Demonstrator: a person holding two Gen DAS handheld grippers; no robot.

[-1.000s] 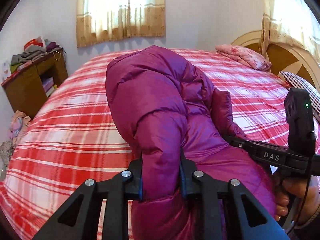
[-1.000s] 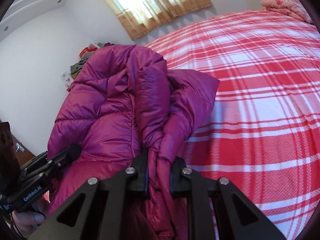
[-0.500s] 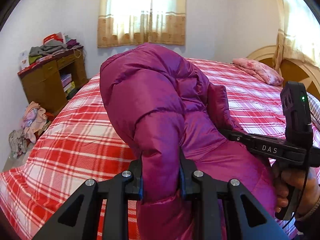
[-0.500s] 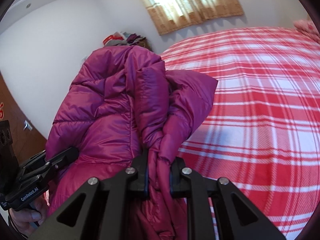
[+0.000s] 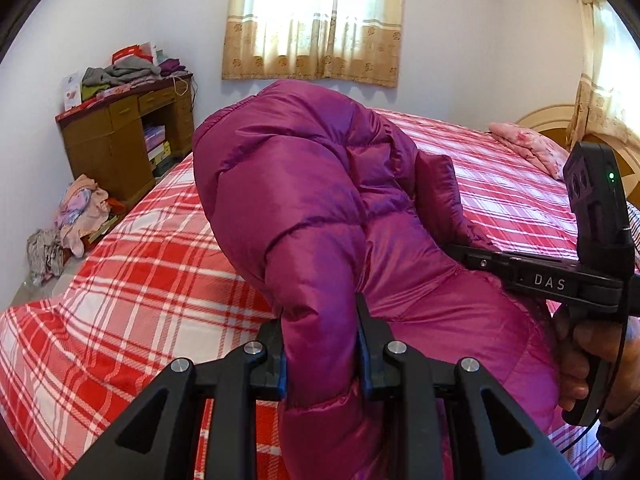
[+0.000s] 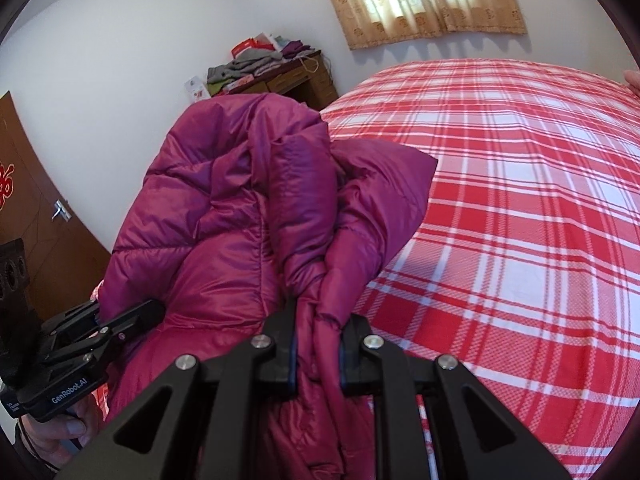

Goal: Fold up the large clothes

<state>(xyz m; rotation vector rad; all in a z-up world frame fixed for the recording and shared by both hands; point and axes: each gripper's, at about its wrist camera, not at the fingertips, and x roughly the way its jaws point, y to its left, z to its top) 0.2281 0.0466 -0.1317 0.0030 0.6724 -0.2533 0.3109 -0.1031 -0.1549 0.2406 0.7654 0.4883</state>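
The left tool (image 5: 320, 344) is clamped on a thick padded fold of the purple jacket (image 5: 320, 200), its two fingers pressing the quilted cloth from both sides. The right tool (image 6: 318, 344) pinches a thinner bunch of the same jacket, jaws nearly together on the gathered fabric. In the left view the right tool (image 5: 472, 254) reaches in from 3 o'clock, held by a hand (image 5: 592, 360). In the right view the left tool (image 6: 132, 316) comes in from 8 o'clock with a hand (image 6: 64, 428) beneath it. The jacket hangs doubled between both tools, raised above the near edge of the bed (image 6: 520, 200) with its red plaid cover. At 10 o'clock a wooden desk (image 5: 120, 144) carries piled clothes (image 5: 128, 70). A curtain (image 5: 316, 20) hangs at 12 o'clock, and a pink pillow (image 5: 532, 148) lies at 2 o'clock.
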